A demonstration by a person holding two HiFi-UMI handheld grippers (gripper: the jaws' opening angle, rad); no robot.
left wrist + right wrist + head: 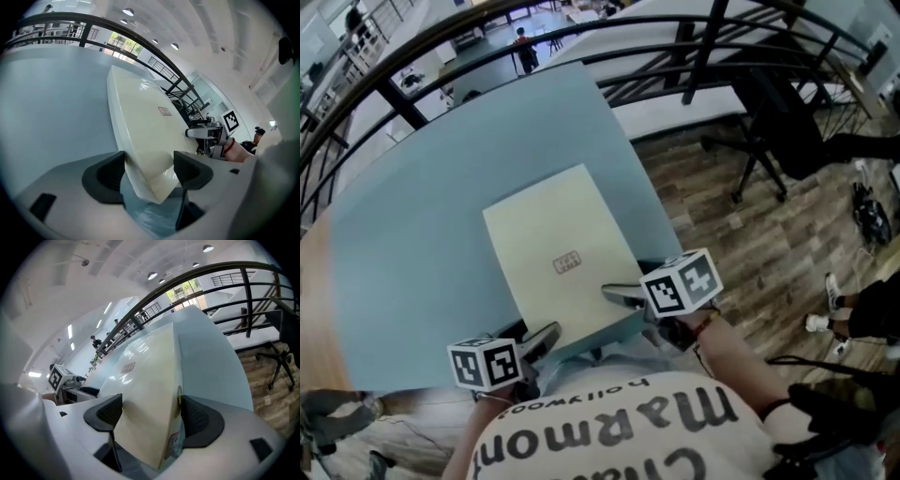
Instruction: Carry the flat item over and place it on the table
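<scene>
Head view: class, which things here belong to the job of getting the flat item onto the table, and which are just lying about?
Job in hand:
- flat cream box
- blue-grey table
- left gripper and right gripper, the jaws of each on a near corner of the box

Just lying about:
- office chair
- black railing
- wood floor

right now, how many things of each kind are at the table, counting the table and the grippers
flat cream box: 1
grippers, the left gripper and the right gripper: 2
blue table: 1
total: 4
</scene>
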